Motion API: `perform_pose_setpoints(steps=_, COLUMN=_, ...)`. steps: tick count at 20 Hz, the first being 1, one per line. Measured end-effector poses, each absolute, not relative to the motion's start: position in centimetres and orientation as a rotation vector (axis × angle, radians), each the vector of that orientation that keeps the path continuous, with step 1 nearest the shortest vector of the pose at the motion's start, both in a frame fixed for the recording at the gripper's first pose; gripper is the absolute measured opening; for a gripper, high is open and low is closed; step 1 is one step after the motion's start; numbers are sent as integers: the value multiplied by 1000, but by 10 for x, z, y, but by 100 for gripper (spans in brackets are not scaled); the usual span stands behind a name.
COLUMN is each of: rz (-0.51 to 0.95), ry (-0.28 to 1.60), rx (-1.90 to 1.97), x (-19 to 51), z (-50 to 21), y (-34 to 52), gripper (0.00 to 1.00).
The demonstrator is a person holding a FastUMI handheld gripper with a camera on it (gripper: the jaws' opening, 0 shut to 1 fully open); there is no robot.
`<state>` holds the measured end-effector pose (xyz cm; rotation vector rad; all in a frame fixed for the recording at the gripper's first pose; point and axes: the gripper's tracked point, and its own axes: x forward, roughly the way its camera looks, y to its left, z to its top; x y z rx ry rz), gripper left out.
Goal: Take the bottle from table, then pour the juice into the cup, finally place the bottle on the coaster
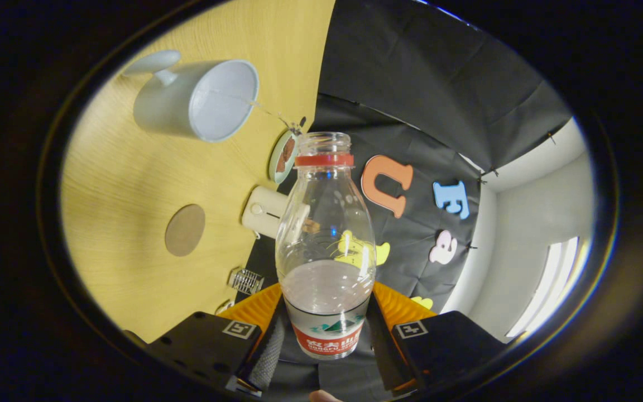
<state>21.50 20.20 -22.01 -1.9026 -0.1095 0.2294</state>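
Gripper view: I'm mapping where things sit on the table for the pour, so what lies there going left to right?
Cup → round coaster → small wire object → cream box-shaped device → bottle, gripped between the gripper's fingers.

The gripper [324,329] is clamped on the uncapped bottle [324,234], which fills the gap ahead. Bare wooden table [115,190] lies open between the cup [198,100] and the round coaster [185,229] — beyond stand a small white box [263,211] and a disc [283,156].
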Motion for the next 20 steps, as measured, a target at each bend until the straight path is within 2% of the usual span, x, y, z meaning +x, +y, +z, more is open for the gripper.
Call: perform_pose_setpoints(steps=20, rz=233, ry=-94, rx=-1969, x=216, z=-216, y=201, gripper=76)
